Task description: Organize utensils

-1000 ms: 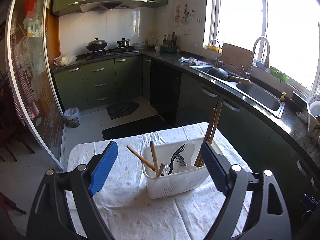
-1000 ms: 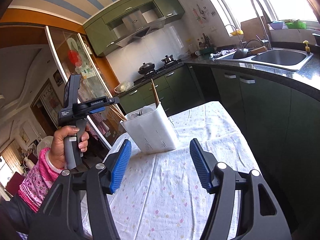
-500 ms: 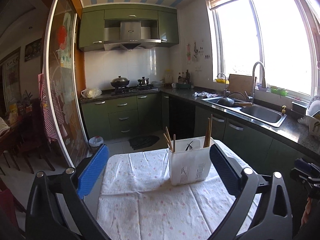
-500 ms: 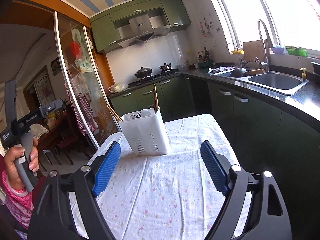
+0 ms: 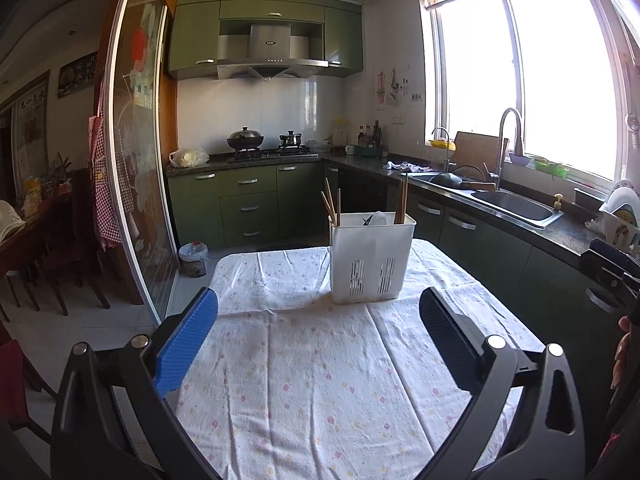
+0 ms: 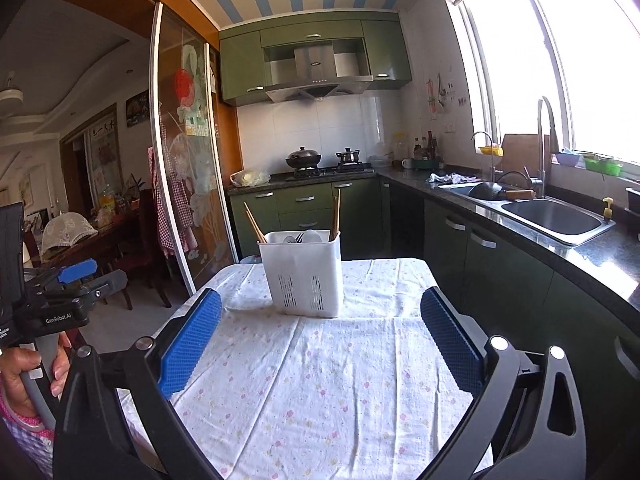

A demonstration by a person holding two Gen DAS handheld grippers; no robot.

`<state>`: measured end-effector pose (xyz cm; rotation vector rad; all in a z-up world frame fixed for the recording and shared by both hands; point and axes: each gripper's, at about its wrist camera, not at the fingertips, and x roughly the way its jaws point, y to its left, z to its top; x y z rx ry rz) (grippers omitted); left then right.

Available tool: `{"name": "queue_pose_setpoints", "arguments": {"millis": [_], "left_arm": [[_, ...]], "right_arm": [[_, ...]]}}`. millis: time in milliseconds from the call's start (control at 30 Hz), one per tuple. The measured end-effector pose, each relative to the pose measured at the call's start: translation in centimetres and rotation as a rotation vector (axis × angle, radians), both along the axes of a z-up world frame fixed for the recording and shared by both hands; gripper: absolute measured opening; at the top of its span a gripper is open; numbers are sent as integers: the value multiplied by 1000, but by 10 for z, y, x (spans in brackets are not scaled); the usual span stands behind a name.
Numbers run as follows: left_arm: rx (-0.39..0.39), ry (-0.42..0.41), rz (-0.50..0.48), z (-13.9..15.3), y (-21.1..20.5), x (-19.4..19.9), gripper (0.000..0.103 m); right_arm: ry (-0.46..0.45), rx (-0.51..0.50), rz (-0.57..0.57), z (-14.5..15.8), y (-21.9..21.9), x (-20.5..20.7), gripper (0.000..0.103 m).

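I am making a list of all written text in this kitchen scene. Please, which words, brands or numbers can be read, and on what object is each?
"GenRobot.AI": on the left hand-held gripper, seen from the right wrist view.
Range hood: a small brand mark, too blurred to read.
Wall hangings in the next room: large characters, too unclear to read.
White utensil holder: no text visible.

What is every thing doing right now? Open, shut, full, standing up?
left gripper: open, nothing between its jaws
right gripper: just opened wide, holds nothing
white utensil holder: upright on the table, utensils inside
chopsticks: standing in the holder, leaning
tablecloth: spread out, wrinkled
wok on the stove: lid on
cabinet drawers: shut
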<state>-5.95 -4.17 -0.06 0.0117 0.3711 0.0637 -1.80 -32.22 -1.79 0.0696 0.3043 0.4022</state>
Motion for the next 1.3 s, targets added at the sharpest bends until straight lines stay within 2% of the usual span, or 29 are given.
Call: {"name": "queue_pose_setpoints", "arguments": {"millis": [233,600,1300], "left_arm": [[-17,-10,19,4,21,-9,96],[-24,20,91,1,40,-16,96],[-12,14,92,3,40,-25,96]], "right_arm": [[-18,-56,-78,0,-2,-10,98],[13,-104,-144,-10,-5,-4,98],[22,-114,-134,-13,3,-3,98]]}}
